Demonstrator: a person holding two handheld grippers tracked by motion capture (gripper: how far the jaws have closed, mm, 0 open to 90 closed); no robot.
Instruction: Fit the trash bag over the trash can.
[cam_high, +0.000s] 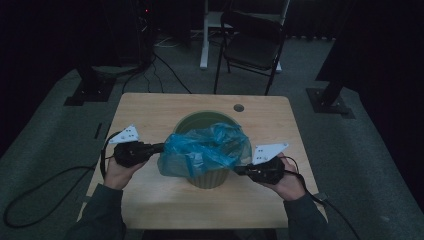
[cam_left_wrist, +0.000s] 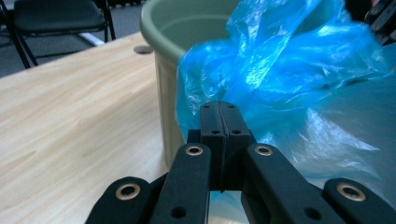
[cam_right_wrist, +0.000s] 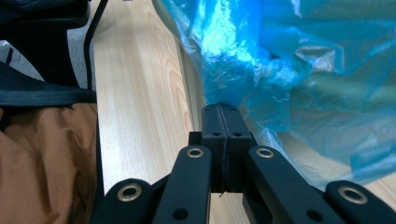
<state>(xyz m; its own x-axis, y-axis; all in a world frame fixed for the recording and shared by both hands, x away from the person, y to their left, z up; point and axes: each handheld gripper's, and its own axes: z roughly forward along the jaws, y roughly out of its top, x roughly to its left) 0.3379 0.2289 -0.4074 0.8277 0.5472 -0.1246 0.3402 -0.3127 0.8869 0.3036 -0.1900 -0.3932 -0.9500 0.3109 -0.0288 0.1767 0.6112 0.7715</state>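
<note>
Over green bin (cam_high: 210, 176), crumpled translucent blue bag (cam_high: 206, 149), glossy folds

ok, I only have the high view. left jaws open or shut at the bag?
Observer: Shut. In the left gripper view the left gripper has its jaws pressed together, tips against the bag.
Operator: Film caught between them?
Observer: Cannot tell; the blue film starts right at the tips.
Operator: Right side?
Observer: The right gripper has its jaws shut too, tips at the bag's lower edge, above the table.
</note>
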